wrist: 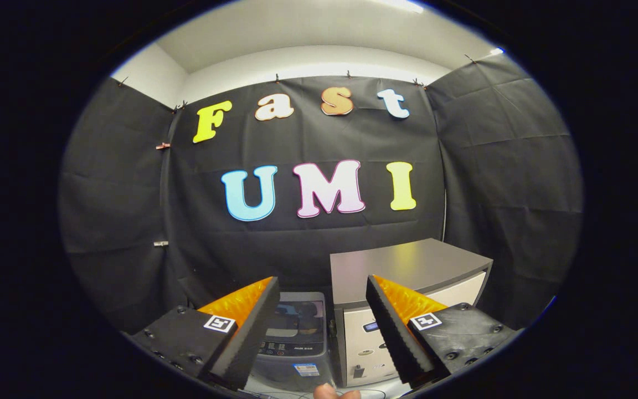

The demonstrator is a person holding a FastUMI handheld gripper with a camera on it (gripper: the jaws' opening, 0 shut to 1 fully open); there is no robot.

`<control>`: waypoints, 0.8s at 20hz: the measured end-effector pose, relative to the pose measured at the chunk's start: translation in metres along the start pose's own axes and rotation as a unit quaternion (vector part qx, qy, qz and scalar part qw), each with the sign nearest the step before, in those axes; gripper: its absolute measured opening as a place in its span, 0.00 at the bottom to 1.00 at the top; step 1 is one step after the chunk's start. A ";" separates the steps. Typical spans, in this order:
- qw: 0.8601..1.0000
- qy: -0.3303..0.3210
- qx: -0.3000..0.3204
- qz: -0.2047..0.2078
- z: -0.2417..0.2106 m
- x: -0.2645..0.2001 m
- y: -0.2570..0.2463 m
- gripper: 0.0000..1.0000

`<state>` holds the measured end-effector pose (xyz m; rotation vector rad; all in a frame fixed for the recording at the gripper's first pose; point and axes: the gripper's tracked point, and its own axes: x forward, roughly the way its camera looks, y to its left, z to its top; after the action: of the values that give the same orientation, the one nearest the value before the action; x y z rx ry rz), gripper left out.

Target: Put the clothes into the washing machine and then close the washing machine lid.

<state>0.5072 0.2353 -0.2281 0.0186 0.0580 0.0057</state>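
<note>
Black cloth (119, 194) hangs down the booth's left side and runs on behind everything as the back wall, pinned up with small clips under a white ceiling. Low against it, the left finger (244, 327) of the gripper (319, 332) slants up. Just right of that finger, seen through the gap, stands the washing machine (294, 338): a small grey top-loader with a dark glass lid (297, 318) lying flat and closed, a strip of buttons along its front edge and a sticker lower down on its front (too small to make out). Clothes can't be picked out from here; something pale shows through the glass, but I cannot tell what.

Touching the machine's right side, or very nearly, is a taller cabinet (407, 266) with a flat grey top and a cream front bearing a few small fittings. The right finger (394, 327) crosses in front of its lower face. The jaws stand wide apart, gripping nothing, with the machine just ahead of them and somewhat below. Between the two fingers, closest to us, a fingertip (327, 392) of the person peeks up. Farther right, more black cloth closes the booth.
</note>
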 end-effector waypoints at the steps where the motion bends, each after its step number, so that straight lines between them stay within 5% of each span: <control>1: 1.000 -0.001 -0.001 -0.002 0.001 -0.002 -0.002 0.99; 16: 0.999 -0.028 0.014 -0.019 0.012 0.003 -0.009 0.99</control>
<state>0.5109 0.2260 -0.2167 0.0466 0.0029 -0.0342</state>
